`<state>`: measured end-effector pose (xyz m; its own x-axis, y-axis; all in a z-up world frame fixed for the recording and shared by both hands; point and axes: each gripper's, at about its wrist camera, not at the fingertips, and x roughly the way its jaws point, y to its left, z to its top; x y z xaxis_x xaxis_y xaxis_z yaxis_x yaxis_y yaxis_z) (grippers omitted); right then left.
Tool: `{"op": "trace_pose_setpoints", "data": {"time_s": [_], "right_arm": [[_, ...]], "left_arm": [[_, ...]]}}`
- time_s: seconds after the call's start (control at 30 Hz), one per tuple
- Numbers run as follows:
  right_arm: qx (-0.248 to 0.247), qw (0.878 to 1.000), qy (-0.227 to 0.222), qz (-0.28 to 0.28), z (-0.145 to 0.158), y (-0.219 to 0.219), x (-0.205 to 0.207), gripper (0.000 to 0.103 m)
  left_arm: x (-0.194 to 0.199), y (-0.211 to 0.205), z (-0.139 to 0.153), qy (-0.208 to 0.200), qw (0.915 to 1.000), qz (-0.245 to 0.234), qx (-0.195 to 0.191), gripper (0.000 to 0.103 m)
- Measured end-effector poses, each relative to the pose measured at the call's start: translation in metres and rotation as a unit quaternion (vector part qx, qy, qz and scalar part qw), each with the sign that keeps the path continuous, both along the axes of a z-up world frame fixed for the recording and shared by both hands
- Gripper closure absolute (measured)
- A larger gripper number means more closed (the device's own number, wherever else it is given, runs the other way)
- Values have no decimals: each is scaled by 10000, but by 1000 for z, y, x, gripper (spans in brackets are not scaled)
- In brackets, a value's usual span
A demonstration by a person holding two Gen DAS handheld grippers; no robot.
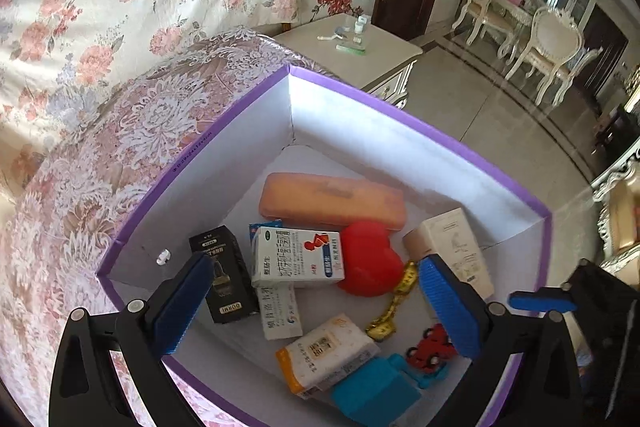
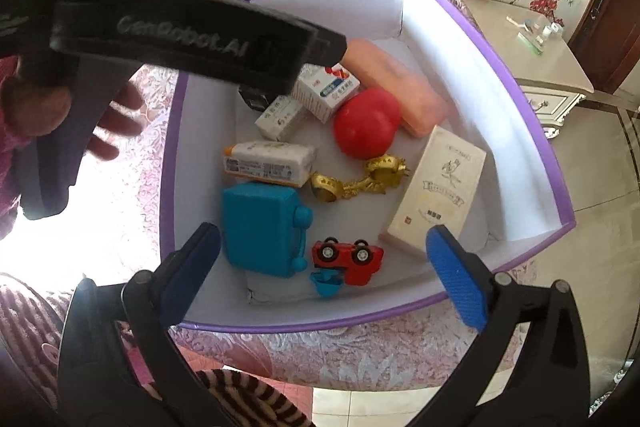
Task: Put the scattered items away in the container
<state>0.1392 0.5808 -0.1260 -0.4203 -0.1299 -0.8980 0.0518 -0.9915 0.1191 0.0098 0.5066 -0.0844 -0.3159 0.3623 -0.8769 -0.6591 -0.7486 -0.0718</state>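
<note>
Presently both the left gripper and right gripper stand wide and empty above the purple box, centre frame, its items inside. Judged: release step done; next, seek any stray items.

- My left gripper has black arms, blue ribbed pads and round silver screws.
- My right gripper is built the same.
- The left one's black body bears grey "GenRobot.AI" lettering.
</note>
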Motion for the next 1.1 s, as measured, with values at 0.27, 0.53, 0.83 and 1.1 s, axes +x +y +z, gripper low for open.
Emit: {"op": "trace_pose_setpoints", "data": {"time_s": [0.27,0.53,0.83,1.1], "right_arm": [[-64,9996,181,-219,23,11,-9,0],[134,9996,129,-224,48,8,-20,1],[347,9991,201,-134,73,-1,-27,1],[881,9957,-89,-263,88,0,-35,1]], "left_arm": [[4,-18,27,-233,9988,186,400,0],[17,-24,66,146,9993,240,252,0],[16,-31,87,743,9888,1136,-618,0],[19,-33,78,241,9916,1162,-517,0]]}}
